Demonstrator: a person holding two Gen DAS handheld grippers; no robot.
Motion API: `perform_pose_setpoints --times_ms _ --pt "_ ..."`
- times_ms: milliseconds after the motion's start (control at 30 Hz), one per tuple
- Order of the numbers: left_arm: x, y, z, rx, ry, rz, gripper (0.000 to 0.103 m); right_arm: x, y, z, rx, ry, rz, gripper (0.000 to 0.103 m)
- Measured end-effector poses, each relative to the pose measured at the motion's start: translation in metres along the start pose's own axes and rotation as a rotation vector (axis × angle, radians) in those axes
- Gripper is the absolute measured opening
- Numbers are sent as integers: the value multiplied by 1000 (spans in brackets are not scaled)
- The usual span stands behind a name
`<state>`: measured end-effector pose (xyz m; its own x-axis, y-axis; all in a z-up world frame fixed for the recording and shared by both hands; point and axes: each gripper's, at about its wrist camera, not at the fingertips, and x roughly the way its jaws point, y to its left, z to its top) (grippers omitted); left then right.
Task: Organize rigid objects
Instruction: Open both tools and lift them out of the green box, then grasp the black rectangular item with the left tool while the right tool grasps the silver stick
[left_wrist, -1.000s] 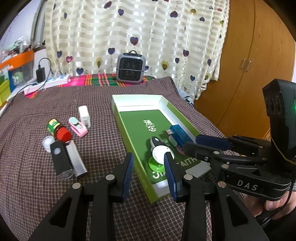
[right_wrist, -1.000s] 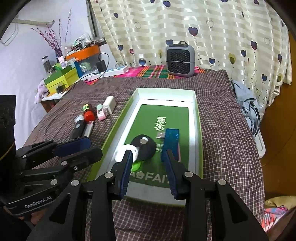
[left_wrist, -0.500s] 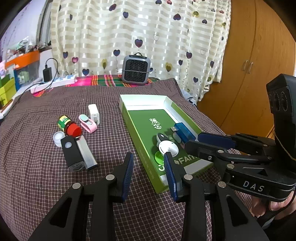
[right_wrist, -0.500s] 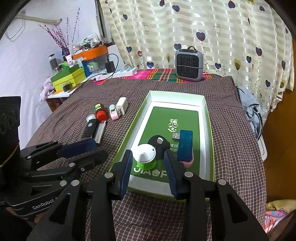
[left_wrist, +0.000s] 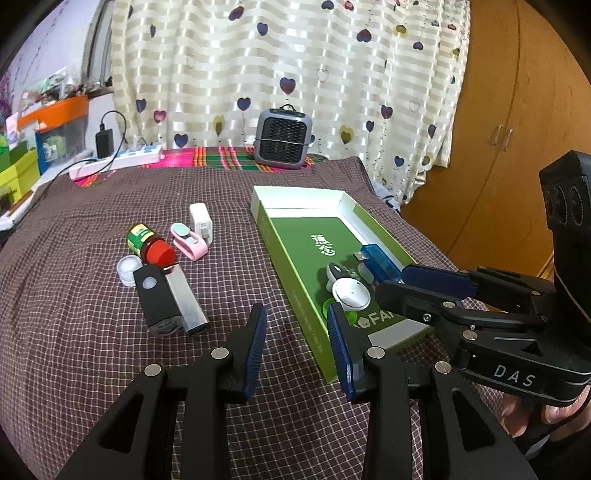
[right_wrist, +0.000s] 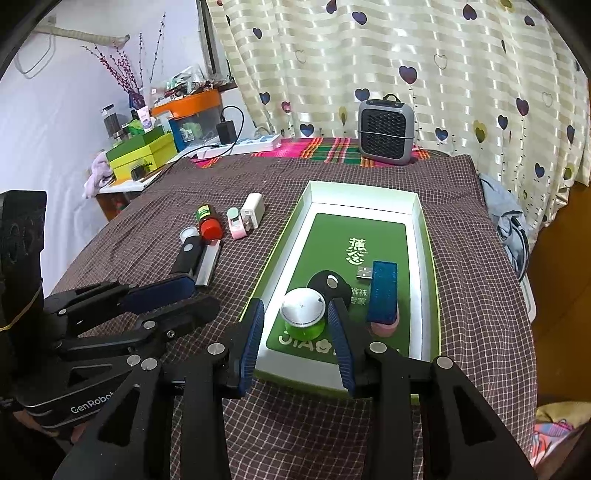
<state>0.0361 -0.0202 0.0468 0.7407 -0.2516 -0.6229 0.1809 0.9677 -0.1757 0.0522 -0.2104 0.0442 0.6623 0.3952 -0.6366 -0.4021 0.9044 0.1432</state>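
lying on the checked brown cloth (right_wrist: 480, 295), a shallow green box (right_wrist: 430, 258) with white inner walls holds four small things near its front end: a white-capped green jar (right_wrist: 303, 314), a black round tag (right_wrist: 328, 284) just behind it, a blue usb stick (right_wrist: 383, 291) to the right, and a pink piece (right_wrist: 384, 328) under the front end of the stick.

the right gripper (right_wrist: 295, 332) hangs over the front edge of the box, and its jaws are opening. in the right wrist view the jar shows in the gap between the blue pads, but the pads do not press on it; the gripper is released and holds nothing.

the left gripper (left_wrist: 297, 347) hovers above the cloth just left of the box's long green side. its jaws stand partly apart with only cloth seen between them, so it grasps nothing.

left of the box, well apart from it, the other things lie in a loose group: a white charger (left_wrist: 201, 223), a pink clip (left_wrist: 188, 242) beside it, a small bottle with a red cap (left_wrist: 149, 245) on its side, a small white cap (left_wrist: 129, 269), a black flat device (left_wrist: 157, 299) and a silver bar (left_wrist: 186, 301) that touches it along one side.

at the far edge of the table a grey small heater (right_wrist: 386, 133) stands before the heart-patterned curtain (right_wrist: 406, 55), and a white power strip (right_wrist: 240, 144) lies to its left. part of a hand (left_wrist: 535, 410) shows under the right gripper's body in the left wrist view.
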Motion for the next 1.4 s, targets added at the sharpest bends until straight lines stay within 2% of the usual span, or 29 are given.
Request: perform_pose_setpoints --times_ms 200,533,933,1200,1400 --pt "0 6 0 -11 1 8 33 2 1 0 5 -3 -7 44" --pt "-5 32 -2 -61 -8 37 33 6 11 3 -16 -14 0 44" --pt "-5 64 -2 -137 -11 84 33 9 23 7 -58 -67 18 44" --pt "-2 84 0 -178 -13 121 33 14 32 12 -81 -51 46 44" --pt "12 96 5 -209 15 146 34 23 41 15 -95 -21 73 44"
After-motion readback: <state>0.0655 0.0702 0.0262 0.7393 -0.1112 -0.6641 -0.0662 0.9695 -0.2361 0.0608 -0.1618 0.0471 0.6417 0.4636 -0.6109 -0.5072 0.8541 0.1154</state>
